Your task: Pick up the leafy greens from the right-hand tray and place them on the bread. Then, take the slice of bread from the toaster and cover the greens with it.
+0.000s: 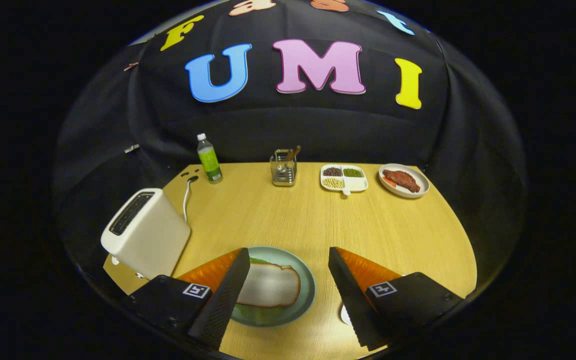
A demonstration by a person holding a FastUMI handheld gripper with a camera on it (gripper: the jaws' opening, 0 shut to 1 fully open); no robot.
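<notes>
My gripper (288,251) is open above the near part of the wooden table, with nothing between its fingers. A pale green plate (309,280) lies just ahead of and partly under the left finger (228,295). On it a slice of bread (270,285) lies flat, and leafy greens (263,315) stick out from beneath the slice at its near and far edges. The white toaster (145,232) stands to the left of the plate, and its top slot looks dark. A small bit of a white thing (344,315) peeks out beside the right finger (353,290).
Along the table's far edge stand a green-labelled bottle (209,159), a metal utensil holder (283,169), a white divided dish of beans (344,178) and a white plate with meat (404,180). The toaster's white cord (186,197) runs toward the back left.
</notes>
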